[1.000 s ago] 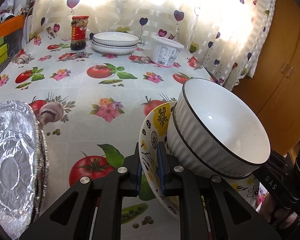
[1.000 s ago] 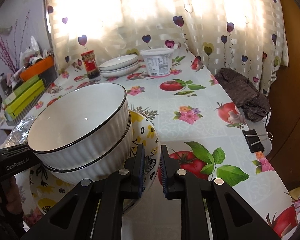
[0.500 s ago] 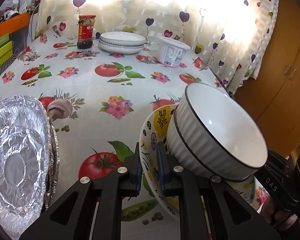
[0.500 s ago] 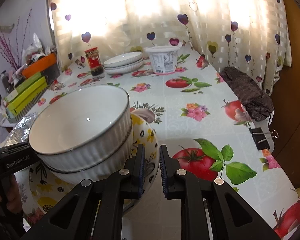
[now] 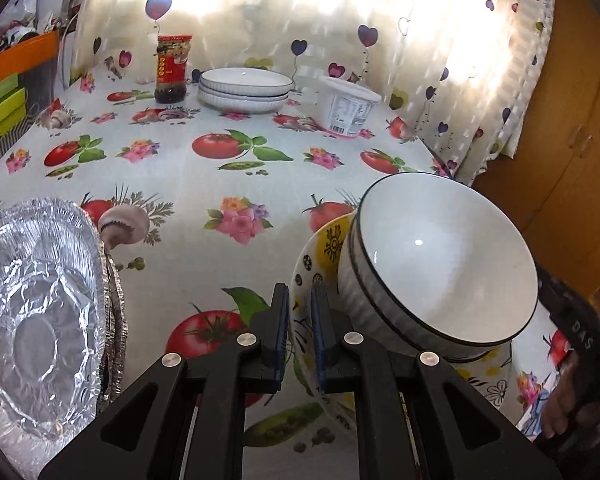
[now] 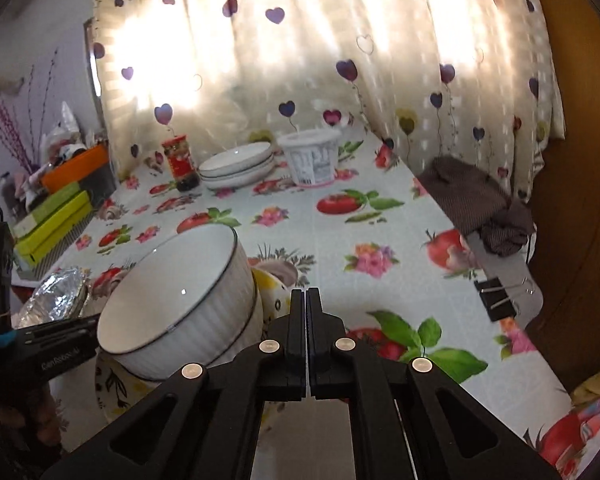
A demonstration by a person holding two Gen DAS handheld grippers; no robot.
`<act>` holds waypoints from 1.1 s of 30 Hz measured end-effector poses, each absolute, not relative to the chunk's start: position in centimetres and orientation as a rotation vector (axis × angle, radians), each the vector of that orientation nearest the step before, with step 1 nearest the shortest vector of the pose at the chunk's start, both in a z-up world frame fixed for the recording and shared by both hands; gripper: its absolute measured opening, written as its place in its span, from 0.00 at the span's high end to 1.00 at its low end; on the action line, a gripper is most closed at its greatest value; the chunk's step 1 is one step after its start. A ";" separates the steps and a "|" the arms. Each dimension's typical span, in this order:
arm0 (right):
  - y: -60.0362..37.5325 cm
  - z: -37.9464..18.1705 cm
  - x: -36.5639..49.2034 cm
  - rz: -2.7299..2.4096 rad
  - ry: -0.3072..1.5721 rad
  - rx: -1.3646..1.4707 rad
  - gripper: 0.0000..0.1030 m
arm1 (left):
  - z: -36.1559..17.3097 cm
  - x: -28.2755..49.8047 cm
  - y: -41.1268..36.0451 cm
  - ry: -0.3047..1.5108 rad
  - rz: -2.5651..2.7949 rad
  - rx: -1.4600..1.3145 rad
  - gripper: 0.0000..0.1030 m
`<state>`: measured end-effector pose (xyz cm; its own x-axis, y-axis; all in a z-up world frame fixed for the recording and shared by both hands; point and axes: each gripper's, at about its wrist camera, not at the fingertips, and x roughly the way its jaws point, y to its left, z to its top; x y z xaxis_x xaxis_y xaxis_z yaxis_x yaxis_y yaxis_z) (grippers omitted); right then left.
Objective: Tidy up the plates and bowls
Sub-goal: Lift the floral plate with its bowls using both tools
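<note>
- L gripper (image 5: 300, 322): jaws narrow, clamped on rim of yellow-patterned plate (image 5: 328, 240); blue pads either side of rim.
- Plate tilted up on edge, held above the table (image 5: 204, 184); its face is turned to the right of L gripper.
- 2 white ribbed bowls (image 5: 440, 264), nested, black rims, lie in the plate just right of L gripper, tipped w/ openings facing up and right.
- R gripper (image 6: 307, 320): jaws fully together, nothing betw. them. Plate rim sits just left of its fingers, apart from the pads; not gripped by R.
- From R view the bowls (image 6: 180, 304) are left of gripper, close; plate (image 6: 272, 292) shows behind and under them.
- Foil pans (image 5: 40, 308): stack left of L gripper, near, at table edge.
- Ahead of both grippers, far end of table: stack of white plates (image 5: 244, 88), jar (image 5: 174, 68) just left of it, white tub (image 5: 346, 106) to its right.
- Right of R gripper, at table edge: dark cloth (image 6: 476, 196) and black binder clip (image 6: 496, 300).
- Person's hand (image 5: 560, 408) on R gripper's handle visible at right of L view.
- Curtain (image 6: 300, 60) w/ hearts behind table, backlit.
</note>
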<state>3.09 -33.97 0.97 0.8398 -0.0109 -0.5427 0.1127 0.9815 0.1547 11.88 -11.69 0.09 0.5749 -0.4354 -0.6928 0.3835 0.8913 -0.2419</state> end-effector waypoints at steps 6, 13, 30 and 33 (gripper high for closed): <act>-34.0 -0.9 3.8 -0.008 0.684 0.208 0.73 | -0.8 12.4 -11.8 0.871 -0.502 -0.085 0.90; -33.5 -1.5 5.0 0.006 0.703 0.202 0.83 | -0.8 12.5 -12.0 0.873 -0.512 -0.076 0.90; -34.2 -2.0 5.7 0.021 0.717 0.249 0.89 | -1.2 12.7 -12.4 0.887 -0.508 -0.065 0.90; -34.1 -2.1 5.7 0.021 0.719 0.234 0.89 | -1.3 12.8 -12.2 0.894 -0.511 -0.084 0.90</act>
